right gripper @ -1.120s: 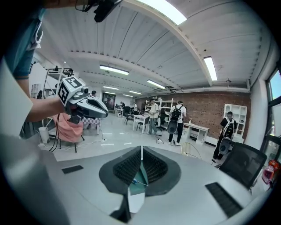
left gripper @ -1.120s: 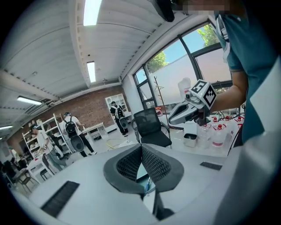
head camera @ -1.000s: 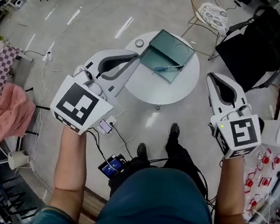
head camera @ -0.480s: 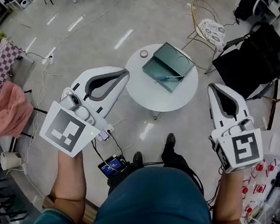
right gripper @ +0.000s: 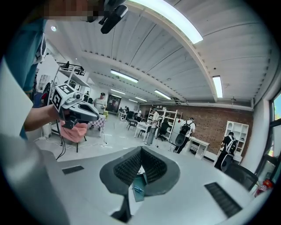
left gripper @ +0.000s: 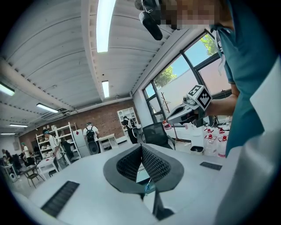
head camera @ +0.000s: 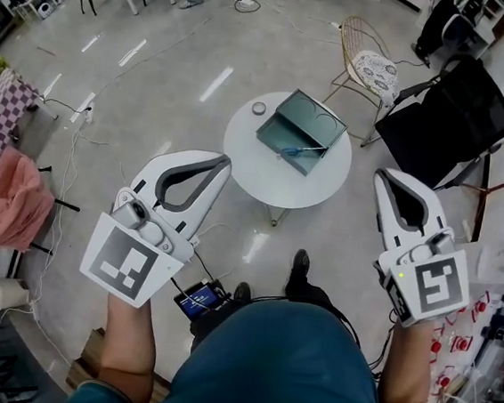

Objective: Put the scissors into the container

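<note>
The round white table point(head camera: 277, 179) looked farther off than a second before, both grippers drawn back from it. On it sat the open teal container point(head camera: 307, 120). The left gripper point(head camera: 226, 159) and right gripper point(head camera: 381, 175), jaws closed on nothing, hung short of the table, well apart from the blue-handled scissors point(head camera: 298, 148) in the container. Only the gripper views showed distant people.

White left tongs point(head camera: 225, 159) and right tongs point(head camera: 384, 175), black-and-white marker cubes point(head camera: 127, 264), teal shirt point(head camera: 288, 370)

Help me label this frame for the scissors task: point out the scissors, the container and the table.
scissors point(head camera: 299, 149): head view, mid-length, between blue handle and blades.
container point(head camera: 317, 122): head view, its far inner panel.
table point(head camera: 272, 179): head view, bare near part of the white top.
</note>
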Available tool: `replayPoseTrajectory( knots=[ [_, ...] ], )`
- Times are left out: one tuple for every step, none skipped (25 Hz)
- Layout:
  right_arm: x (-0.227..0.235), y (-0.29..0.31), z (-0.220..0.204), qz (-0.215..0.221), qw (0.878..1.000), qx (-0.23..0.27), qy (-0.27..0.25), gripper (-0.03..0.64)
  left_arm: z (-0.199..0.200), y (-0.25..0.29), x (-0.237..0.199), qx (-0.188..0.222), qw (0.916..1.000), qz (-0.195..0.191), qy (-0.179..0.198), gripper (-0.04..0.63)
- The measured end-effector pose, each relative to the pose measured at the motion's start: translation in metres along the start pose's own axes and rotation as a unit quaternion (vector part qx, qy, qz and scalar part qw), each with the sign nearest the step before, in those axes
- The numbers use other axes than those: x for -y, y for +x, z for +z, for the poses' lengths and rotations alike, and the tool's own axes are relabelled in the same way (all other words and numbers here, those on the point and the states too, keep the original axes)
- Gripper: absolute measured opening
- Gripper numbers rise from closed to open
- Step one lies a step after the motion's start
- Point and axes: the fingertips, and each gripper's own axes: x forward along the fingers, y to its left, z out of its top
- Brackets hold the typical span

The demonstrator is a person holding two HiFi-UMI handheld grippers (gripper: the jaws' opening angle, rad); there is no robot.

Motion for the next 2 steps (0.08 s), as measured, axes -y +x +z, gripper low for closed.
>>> replayPoseTrajectory(
  knots=[
    [-0.0027, -0.0039, 0.0010, -0.001, 1.000, 0.000, 0.001, 0.037, 0.0006, -0.0039, 0.0039, 0.000, 1.0000, -0.003, 0.003, 0.018],
    [-0.0055, -0.0078, 0.0020, -0.002, 1.000, -0.001, 0.001, 0.037, 0.0012, -0.0077, 0.0079, 0.000, 1.0000, -0.006, 0.006, 0.018]
  ],
)
